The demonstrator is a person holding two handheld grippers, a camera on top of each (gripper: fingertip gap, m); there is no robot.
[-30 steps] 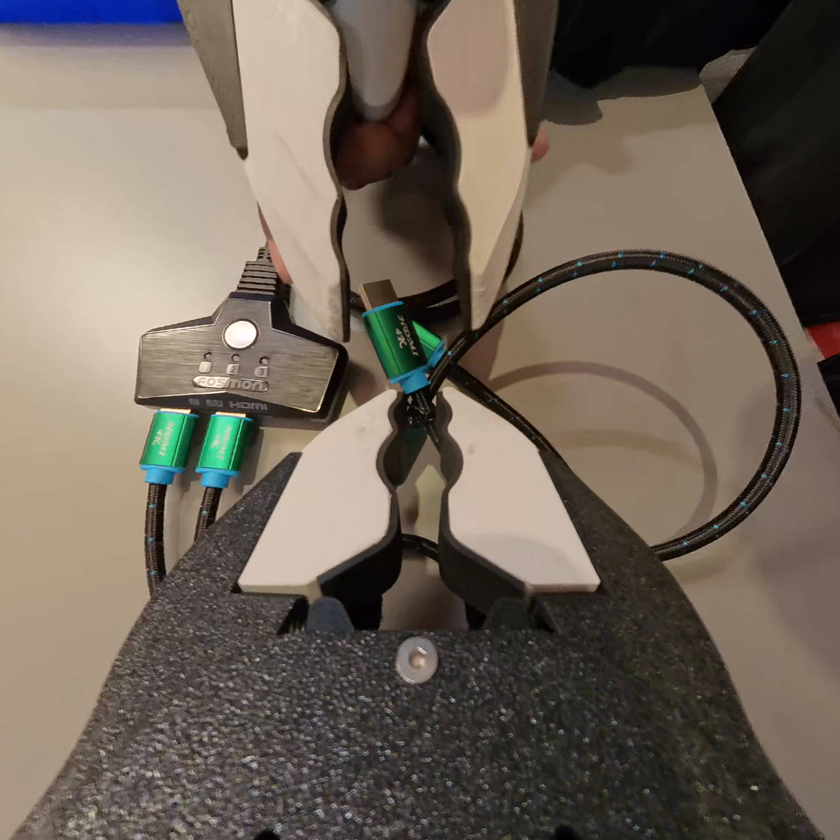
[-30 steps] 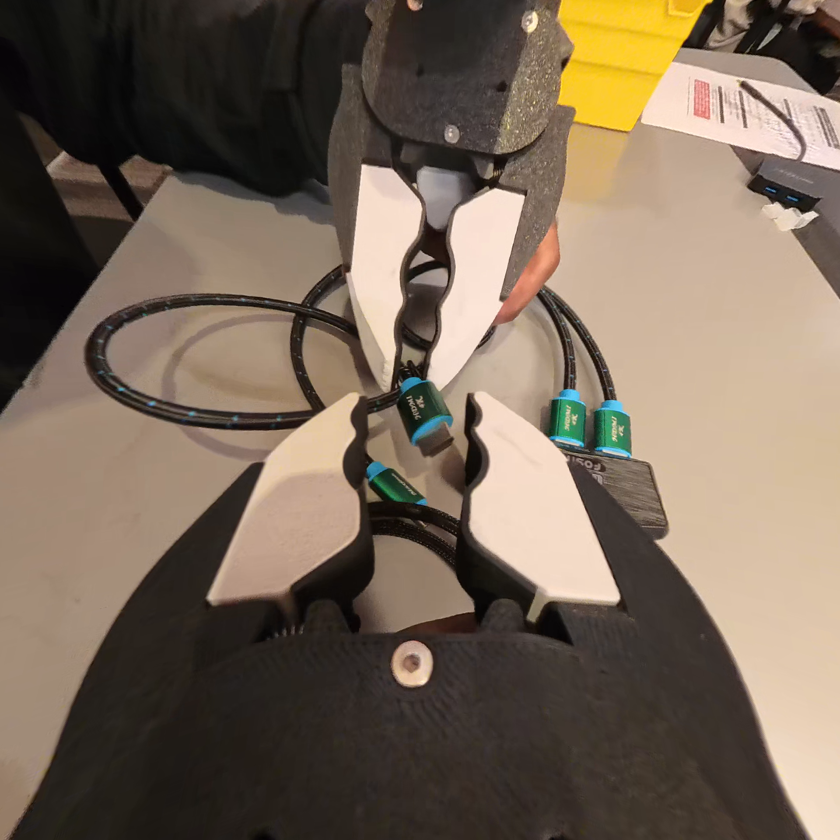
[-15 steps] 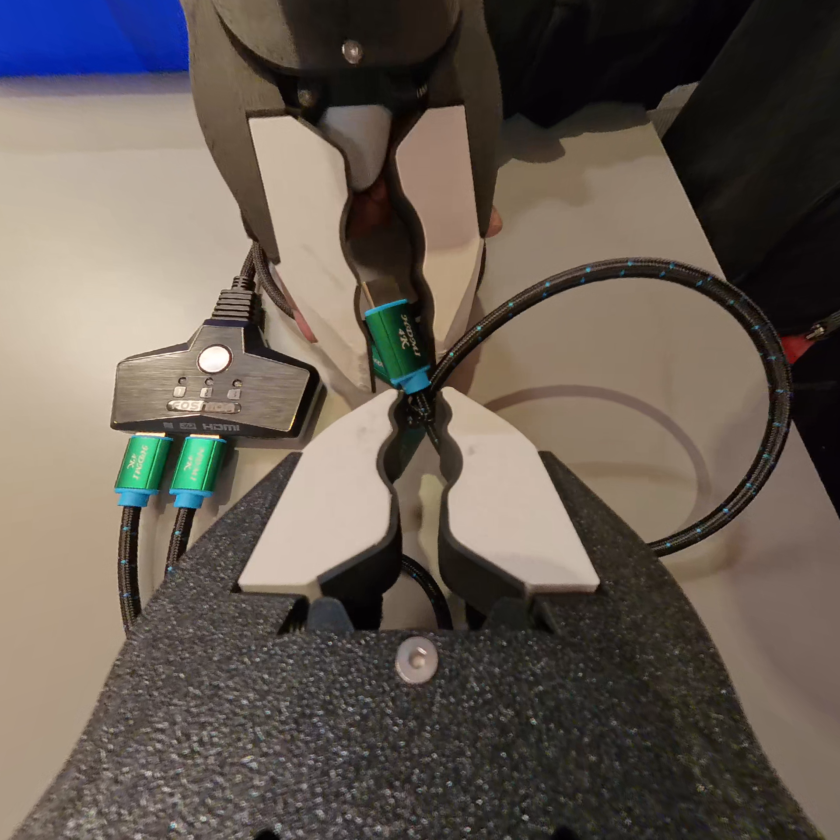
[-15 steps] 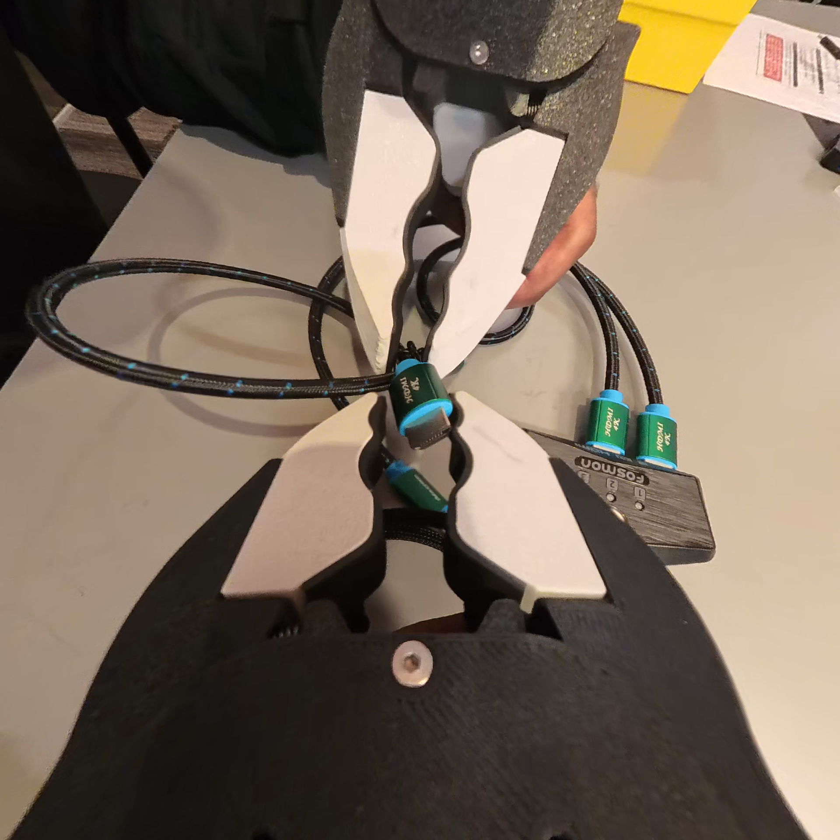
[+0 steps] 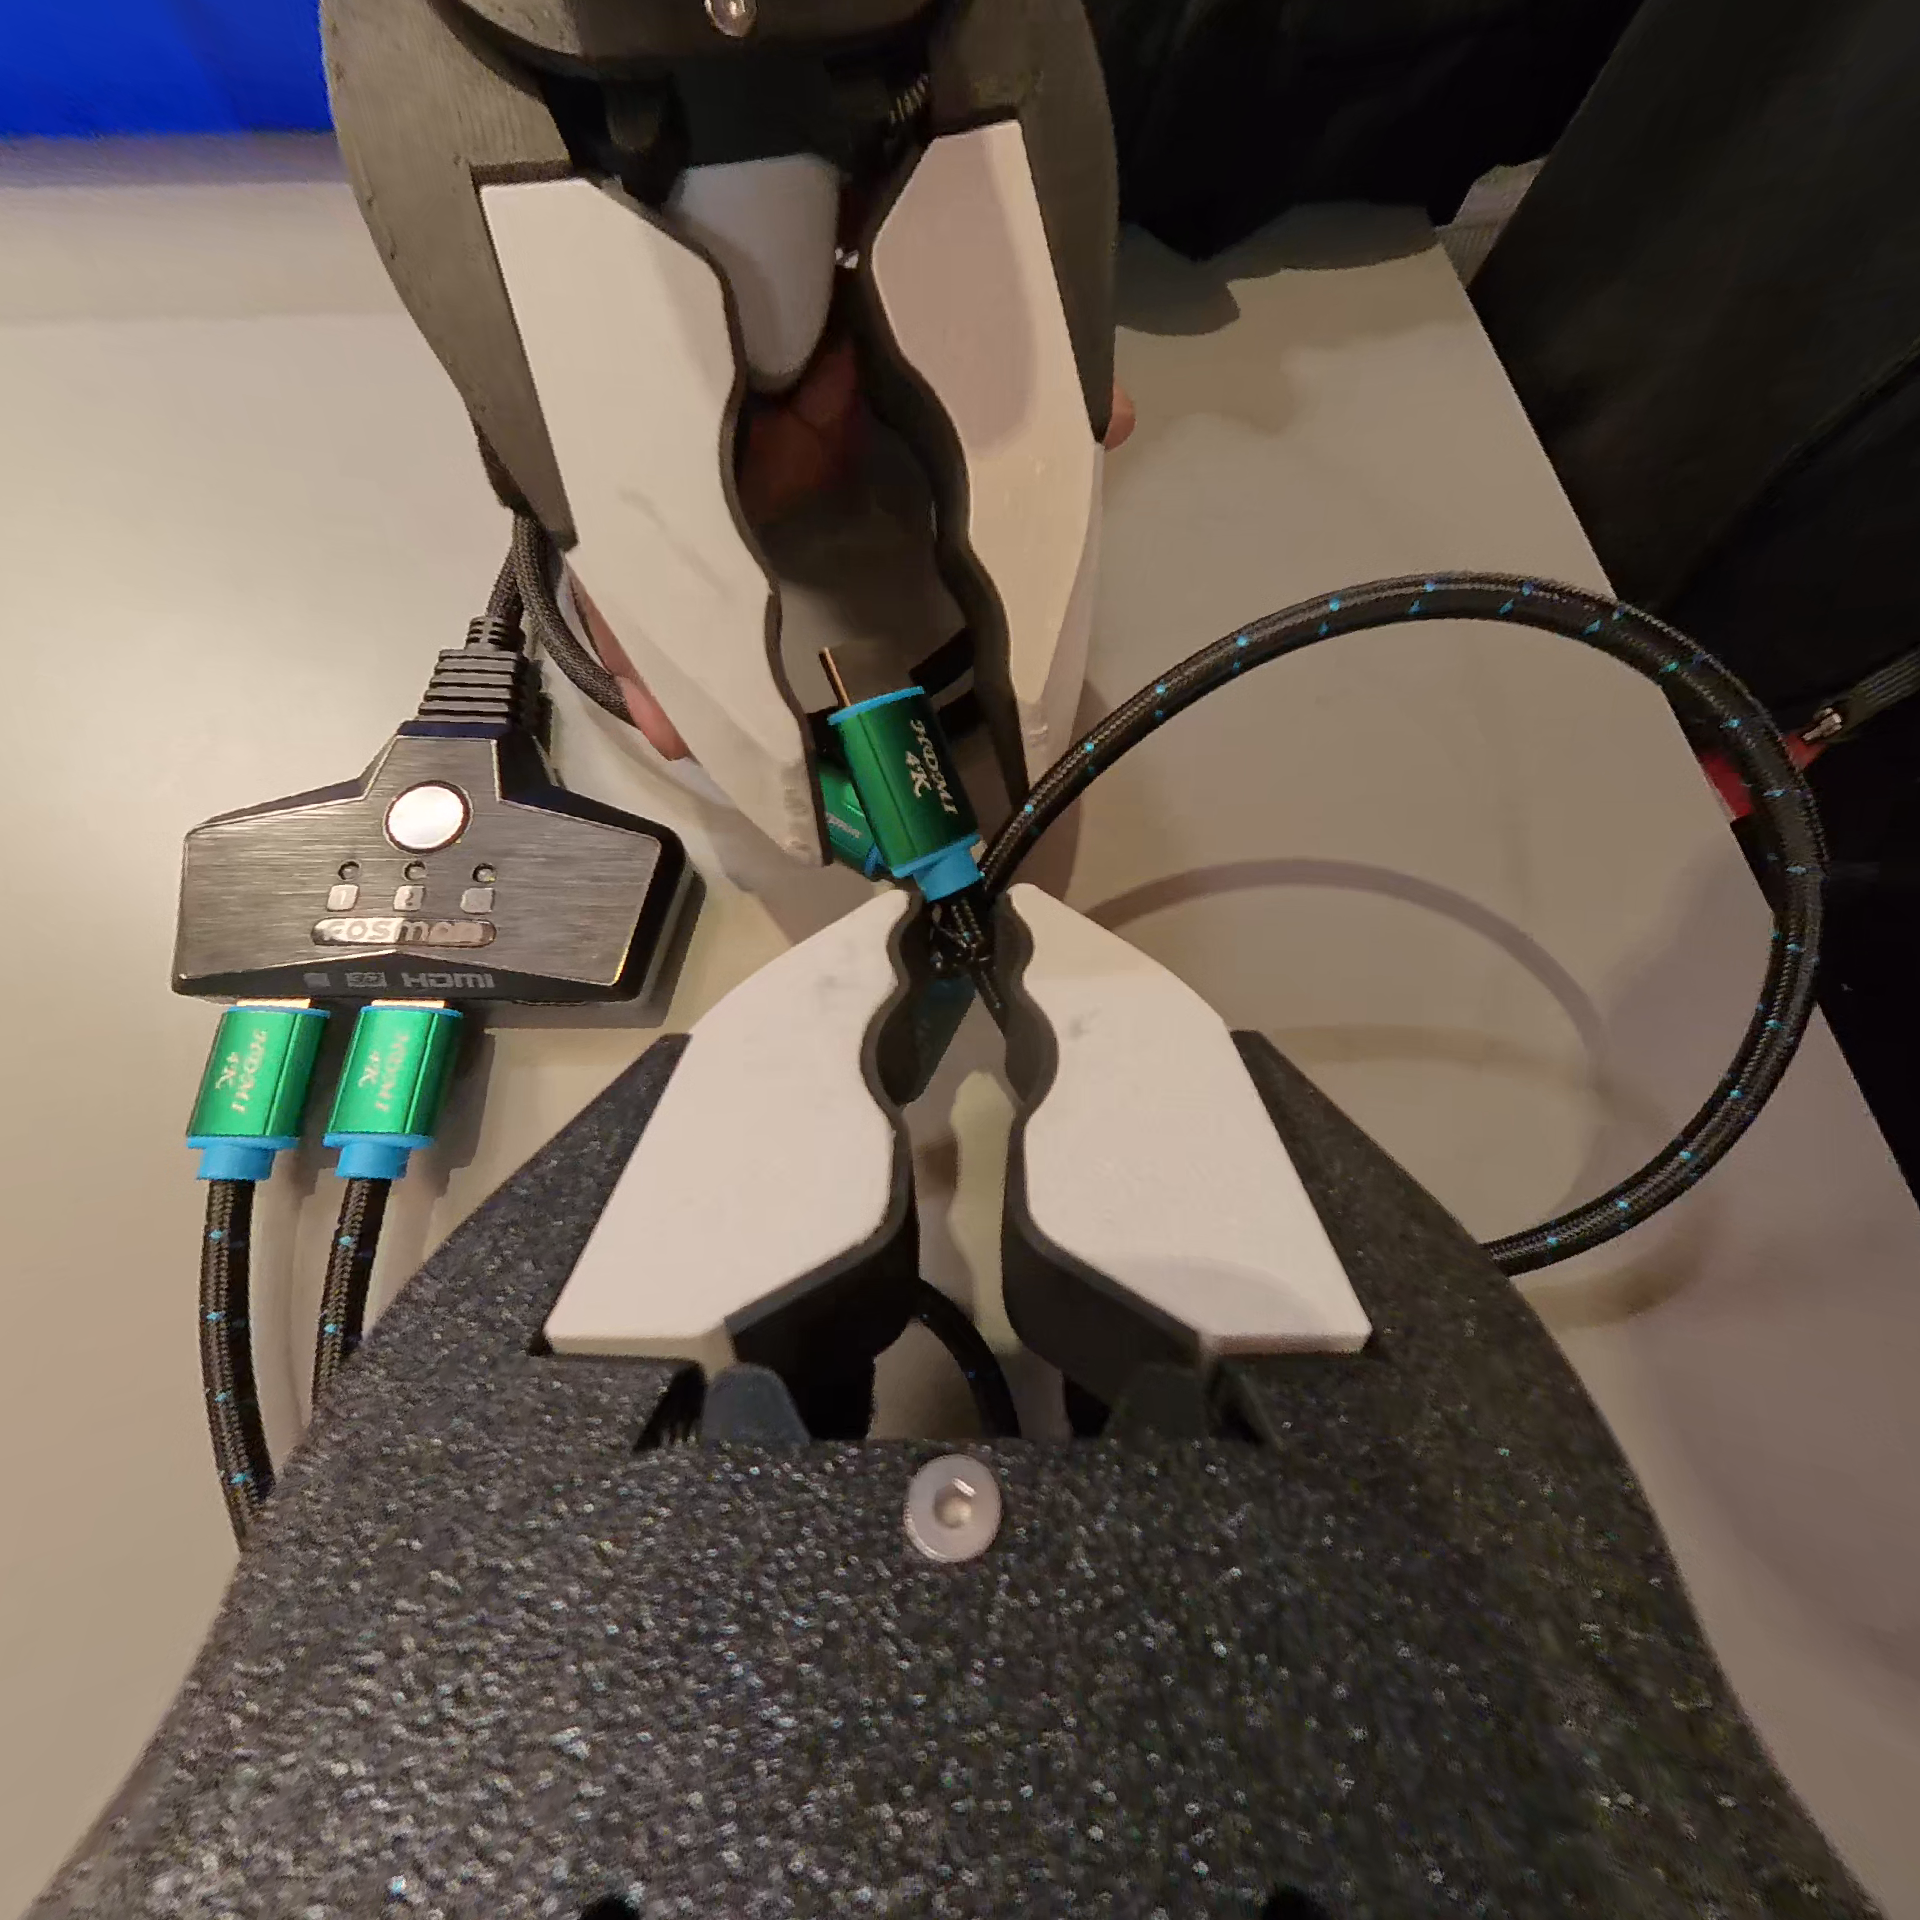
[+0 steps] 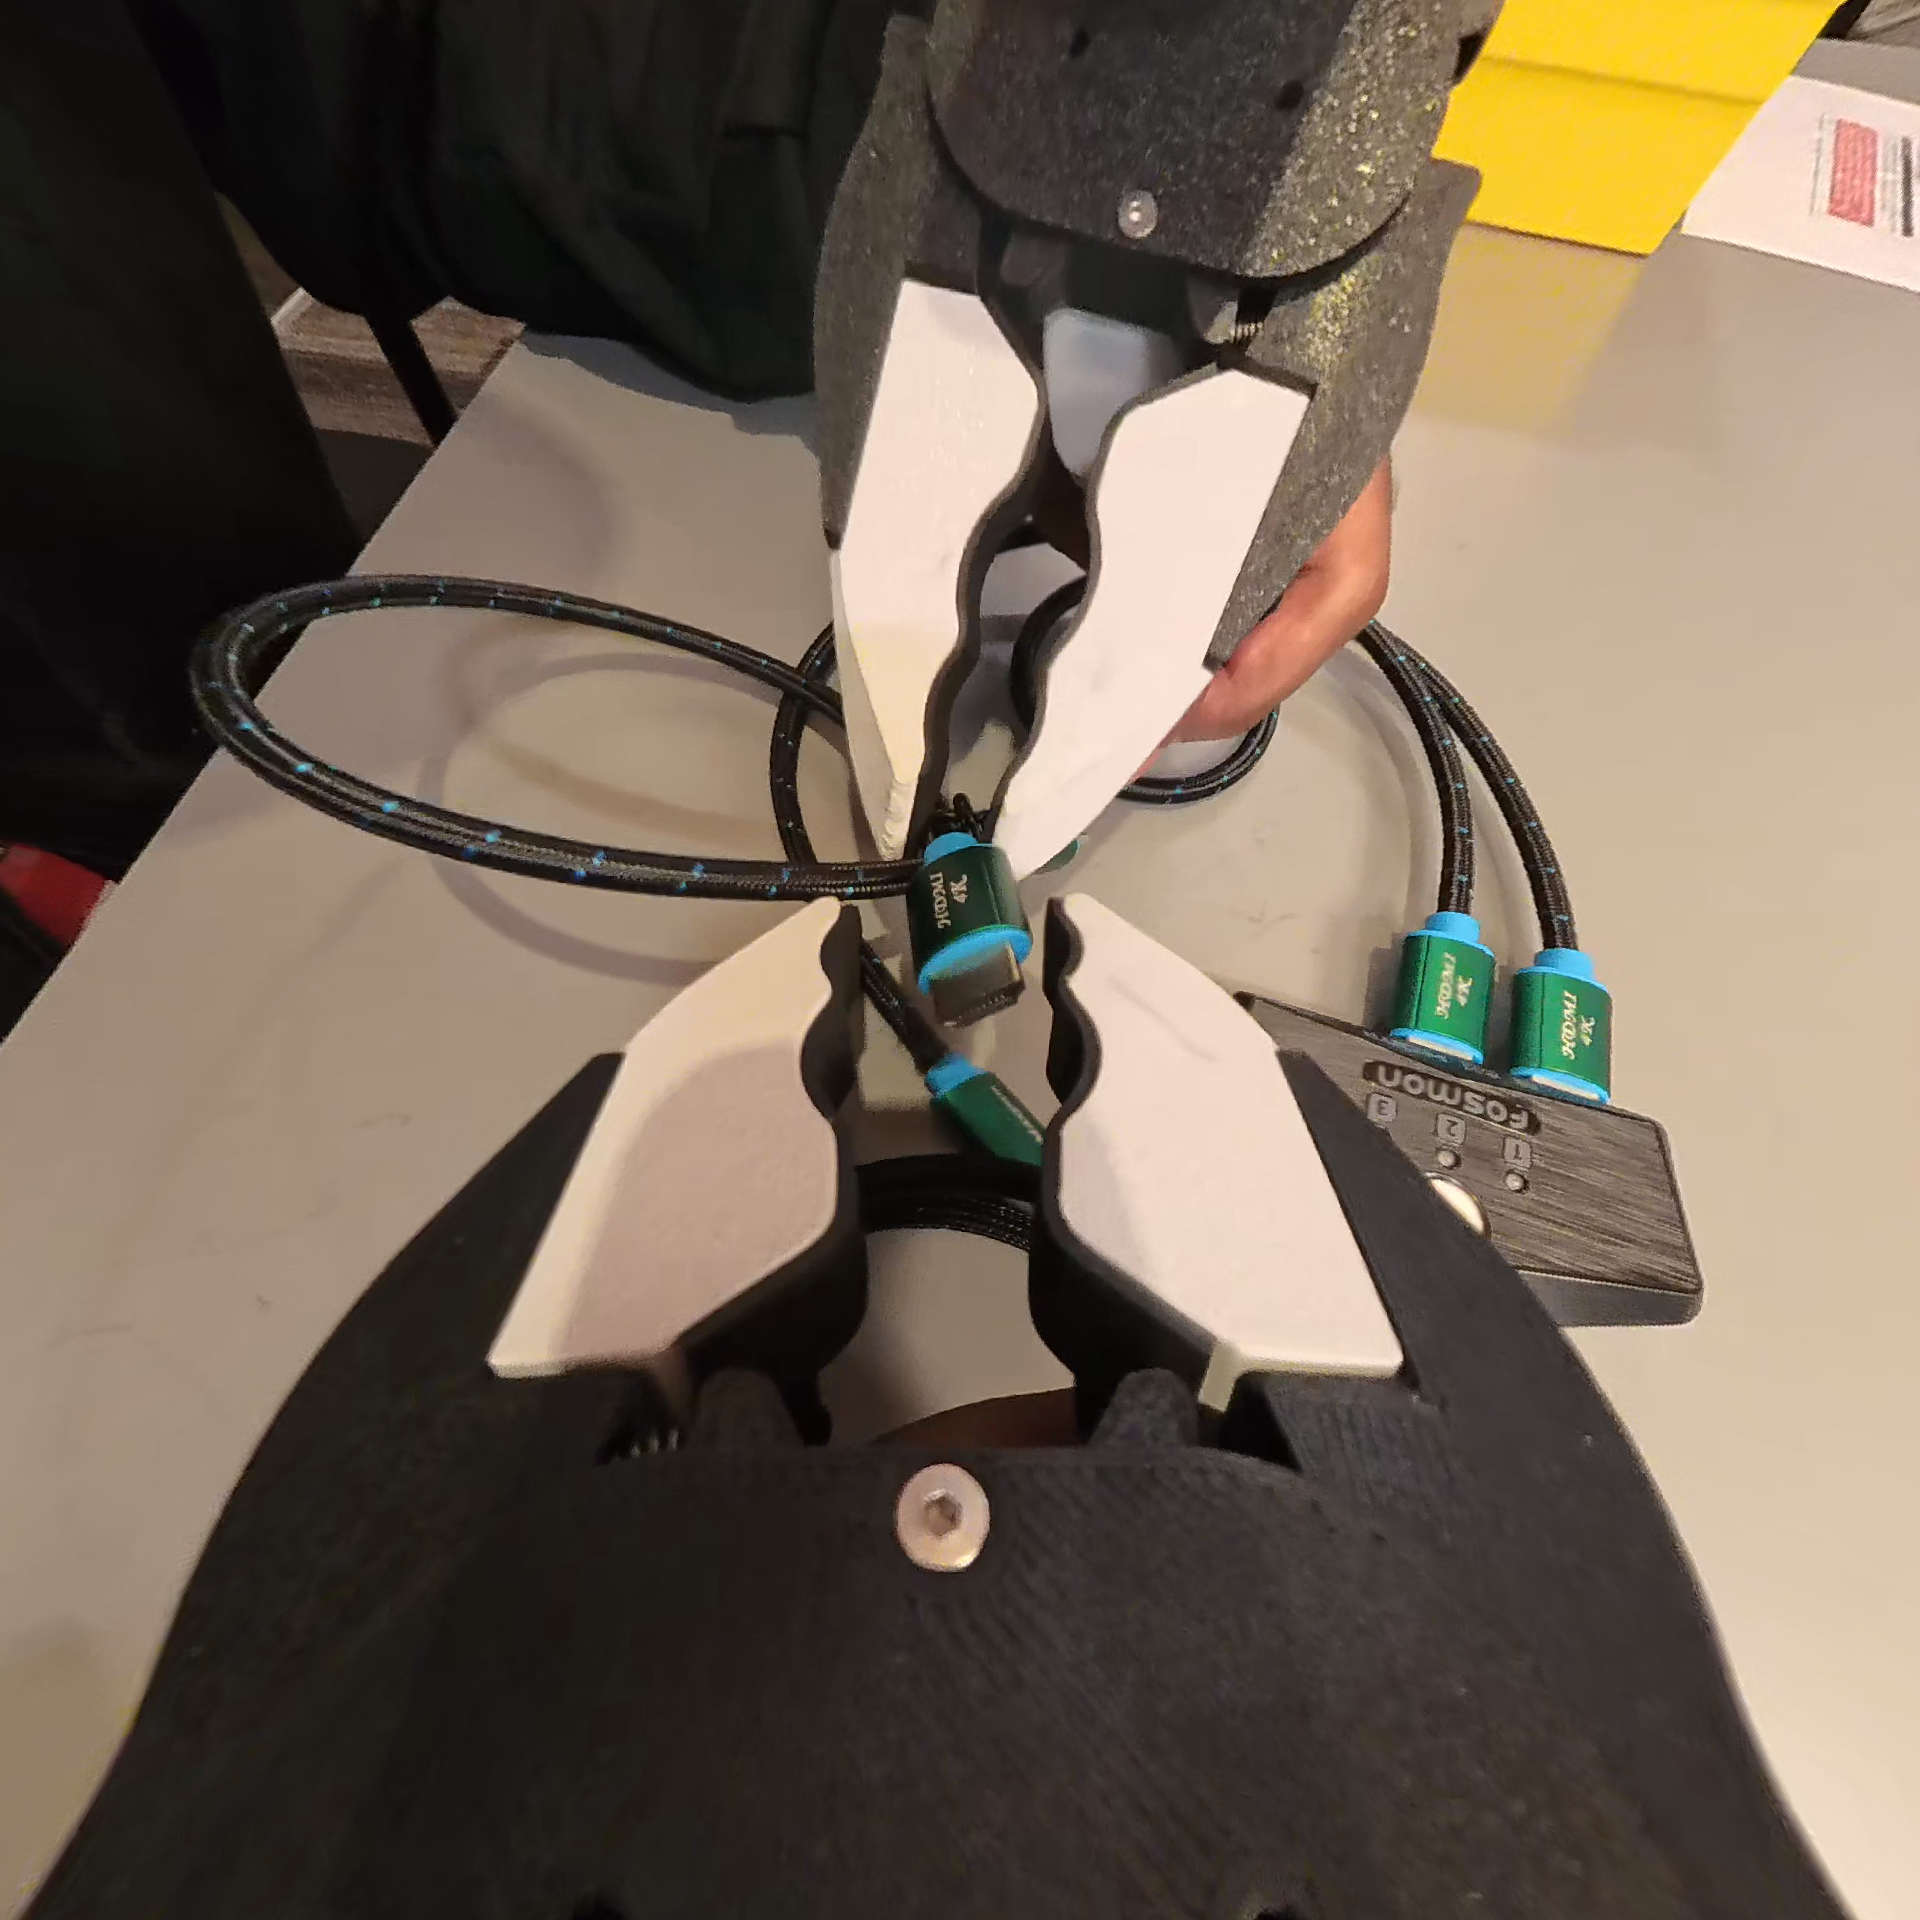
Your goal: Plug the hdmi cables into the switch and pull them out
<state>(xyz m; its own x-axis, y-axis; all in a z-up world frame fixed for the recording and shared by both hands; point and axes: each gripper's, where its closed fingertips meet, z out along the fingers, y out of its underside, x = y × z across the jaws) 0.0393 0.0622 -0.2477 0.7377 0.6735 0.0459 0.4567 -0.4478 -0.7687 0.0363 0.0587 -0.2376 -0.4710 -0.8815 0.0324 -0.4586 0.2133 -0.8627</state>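
My left gripper (image 5: 964,914) is shut on a black braided HDMI cable just behind its green plug (image 5: 902,792), holding the plug above the table with its metal end pointing away. It also shows in the right wrist view (image 6: 951,821). My right gripper (image 6: 945,920) is open, its fingers on either side of that plug (image 6: 966,925) without clamping it. The black switch (image 5: 416,904) lies at left, with two green plugs (image 5: 255,1081) (image 5: 390,1081) in its ports. The switch also shows in the right wrist view (image 6: 1475,1164). Another loose green plug (image 6: 987,1107) lies on the table below.
The held cable makes a wide loop (image 5: 1766,831) near the table's right edge. A yellow box (image 6: 1621,125) and a printed sheet (image 6: 1860,177) sit at the far side. A person in dark clothing stands by the table (image 6: 312,1039). The grippers are tip to tip, or close to it.
My right gripper has come forward so its fingers flank the held plug; it narrowed, then widened slightly. My left gripper has kept its hold on the cable.
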